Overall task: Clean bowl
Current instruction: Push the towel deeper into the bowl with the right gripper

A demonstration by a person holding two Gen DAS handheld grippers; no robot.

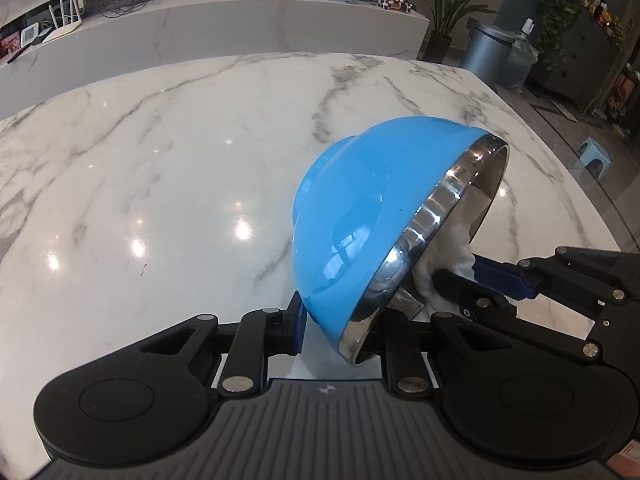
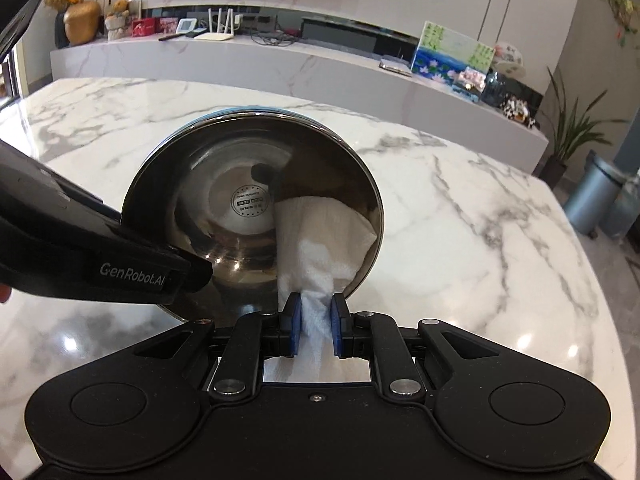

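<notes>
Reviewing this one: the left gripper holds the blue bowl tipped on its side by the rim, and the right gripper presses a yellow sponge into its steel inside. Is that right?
Not quite. The right gripper holds a white paper towel, not a yellow sponge, as the right wrist view shows. The rest stands: the left gripper clamps the rim of the blue bowl, tipped on its side, and the towel lies against its steel inside.

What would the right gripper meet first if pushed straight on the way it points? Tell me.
The right gripper, shut on the white paper towel, points into the tilted bowl. It would likely press the towel against the steel inner wall first; exact depth is unclear.
</notes>
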